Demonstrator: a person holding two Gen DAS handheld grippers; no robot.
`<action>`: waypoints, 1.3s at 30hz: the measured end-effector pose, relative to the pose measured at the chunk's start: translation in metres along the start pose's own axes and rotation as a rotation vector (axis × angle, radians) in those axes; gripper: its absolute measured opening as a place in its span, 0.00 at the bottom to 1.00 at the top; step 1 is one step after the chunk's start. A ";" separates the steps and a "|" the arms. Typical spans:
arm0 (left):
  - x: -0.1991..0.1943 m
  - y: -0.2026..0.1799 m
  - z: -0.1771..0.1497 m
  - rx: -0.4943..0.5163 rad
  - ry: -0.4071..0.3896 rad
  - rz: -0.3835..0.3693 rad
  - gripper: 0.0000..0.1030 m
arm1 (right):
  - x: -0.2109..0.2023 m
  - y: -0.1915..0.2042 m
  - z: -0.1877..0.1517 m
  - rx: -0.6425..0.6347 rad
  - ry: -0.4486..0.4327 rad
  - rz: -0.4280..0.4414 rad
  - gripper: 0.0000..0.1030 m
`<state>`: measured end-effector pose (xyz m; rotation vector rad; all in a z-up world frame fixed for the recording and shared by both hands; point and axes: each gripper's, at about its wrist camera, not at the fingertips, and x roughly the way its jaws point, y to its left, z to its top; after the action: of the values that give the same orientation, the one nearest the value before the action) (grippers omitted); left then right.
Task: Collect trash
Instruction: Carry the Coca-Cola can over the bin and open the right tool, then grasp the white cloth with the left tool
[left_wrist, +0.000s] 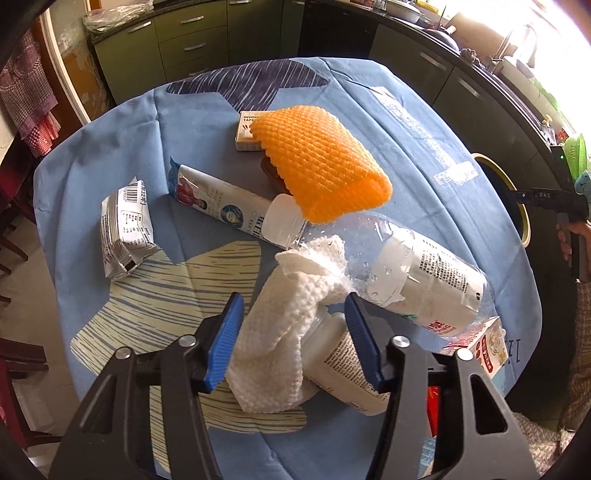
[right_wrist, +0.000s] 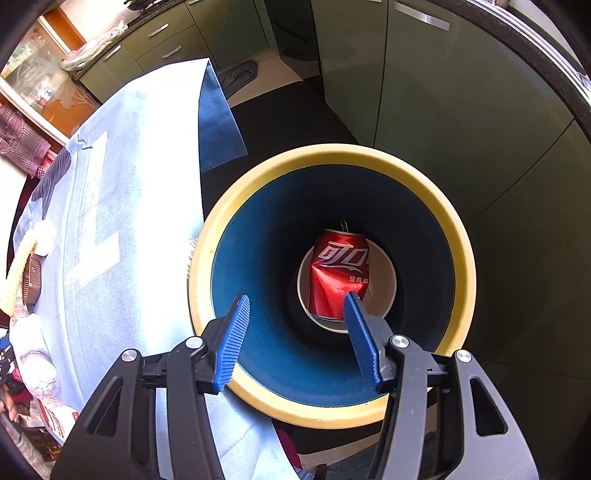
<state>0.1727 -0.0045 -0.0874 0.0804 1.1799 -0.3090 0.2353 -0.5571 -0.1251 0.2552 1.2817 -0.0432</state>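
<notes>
In the left wrist view my left gripper is open, its blue pads on either side of a crumpled white paper towel that lies over a white pill bottle. A clear plastic bottle, an orange foam net, a white tube and a silver wrapper lie on the blue tablecloth. In the right wrist view my right gripper is open and empty above a yellow-rimmed blue bin. A crushed red cola can lies at the bin's bottom.
A small tape box sits behind the foam net, and a carton lies near the table's right edge. The bin stands on the floor beside the table's edge. Green cabinets stand behind the bin.
</notes>
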 end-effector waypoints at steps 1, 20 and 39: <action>0.001 0.000 0.000 -0.001 0.001 -0.008 0.44 | 0.001 0.000 0.000 0.000 0.002 0.000 0.52; -0.040 0.005 -0.002 0.002 -0.096 -0.077 0.06 | 0.000 0.008 -0.008 -0.033 0.011 0.022 0.52; -0.099 -0.021 0.003 0.063 -0.213 -0.084 0.06 | -0.015 0.001 -0.018 -0.036 -0.012 0.024 0.52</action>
<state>0.1359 -0.0057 0.0069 0.0517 0.9634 -0.4183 0.2144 -0.5542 -0.1150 0.2389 1.2659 -0.0016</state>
